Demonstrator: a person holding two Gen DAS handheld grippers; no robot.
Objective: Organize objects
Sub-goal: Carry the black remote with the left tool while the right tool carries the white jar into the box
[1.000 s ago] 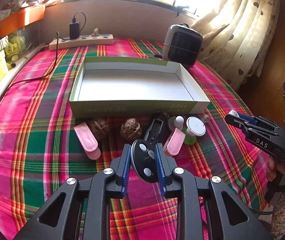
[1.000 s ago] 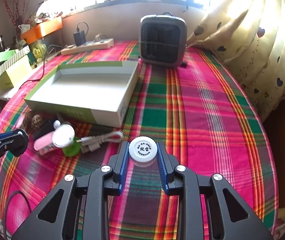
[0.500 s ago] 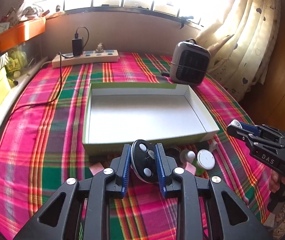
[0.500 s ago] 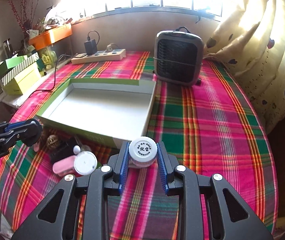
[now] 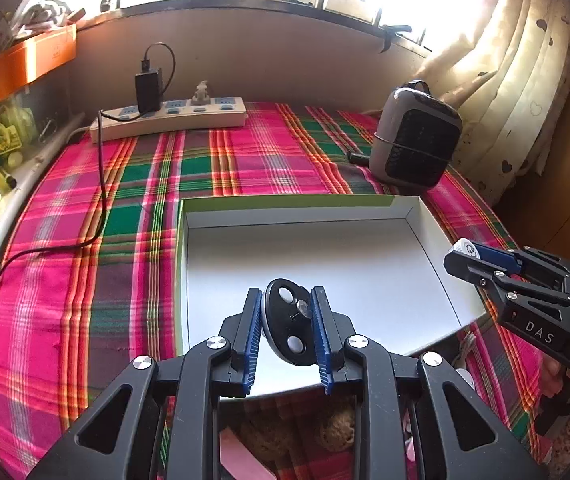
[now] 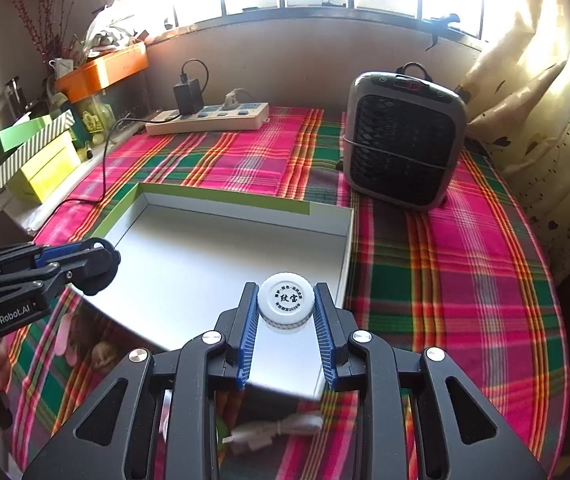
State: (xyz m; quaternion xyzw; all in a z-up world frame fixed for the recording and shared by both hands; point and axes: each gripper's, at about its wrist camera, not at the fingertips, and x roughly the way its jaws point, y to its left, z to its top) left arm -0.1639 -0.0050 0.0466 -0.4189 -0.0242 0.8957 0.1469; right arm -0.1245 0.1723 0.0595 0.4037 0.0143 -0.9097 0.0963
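tongs both loaded: left tongs (image 5: 287, 322) clamp black remote (image 5: 288, 326), right tongs (image 6: 285, 310) clamp white jar (image 6: 285, 308), poised above empty box (image 6: 221, 256) (likely for dropping in).

pink case (image 5: 241, 460), walnuts (image 5: 339, 428) half hidden behind left tongs (image 5: 287, 326).

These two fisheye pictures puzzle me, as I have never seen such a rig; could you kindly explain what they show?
No robot here: a person holds a two-finger gripper in each hand, with a camera looking along the fingers. One picture is from the left gripper, clamped on a black oval remote. The other is from the right gripper, clamped on a white-capped jar. Both are over an empty white box on a plaid cloth. A heater and power strip stand behind.
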